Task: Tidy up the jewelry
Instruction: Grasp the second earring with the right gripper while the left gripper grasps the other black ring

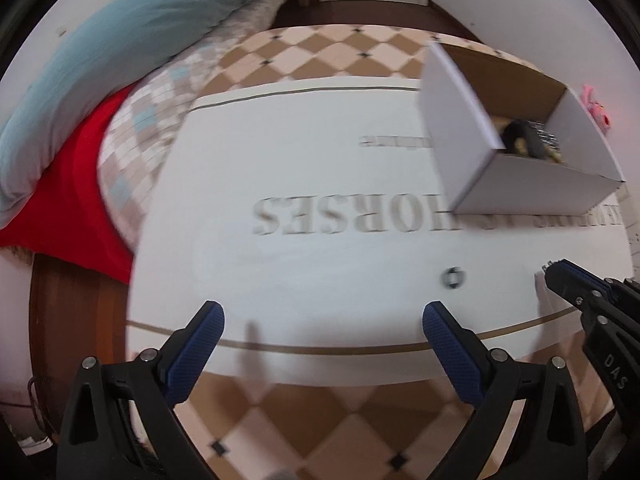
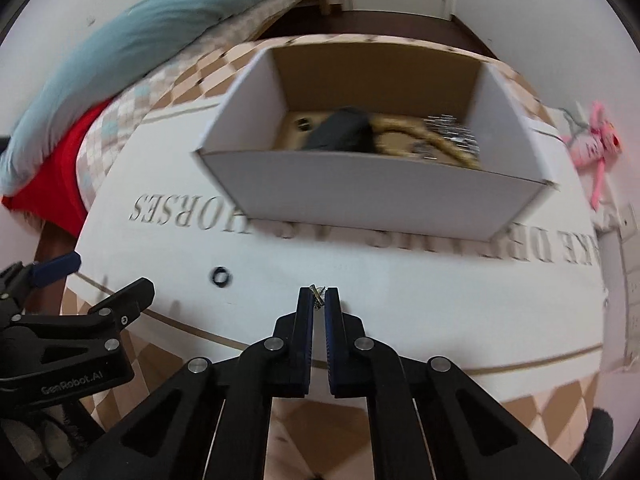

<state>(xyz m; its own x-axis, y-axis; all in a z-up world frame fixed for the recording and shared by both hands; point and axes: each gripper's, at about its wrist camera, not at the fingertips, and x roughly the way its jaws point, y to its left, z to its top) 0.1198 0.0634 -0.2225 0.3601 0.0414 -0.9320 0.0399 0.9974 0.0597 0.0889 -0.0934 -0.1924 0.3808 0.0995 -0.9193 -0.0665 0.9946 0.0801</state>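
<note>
Pinching a small metal jewelry piece (image 2: 318,295), right gripper (image 2: 319,294) jaws nearly together, left gripper (image 1: 322,318) jaws spread, empty.

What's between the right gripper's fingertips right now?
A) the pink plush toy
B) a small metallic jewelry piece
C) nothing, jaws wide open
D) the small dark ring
B: in the right wrist view the right gripper is shut on a small metallic piece, while the dark ring lies apart on the white mat.
</note>
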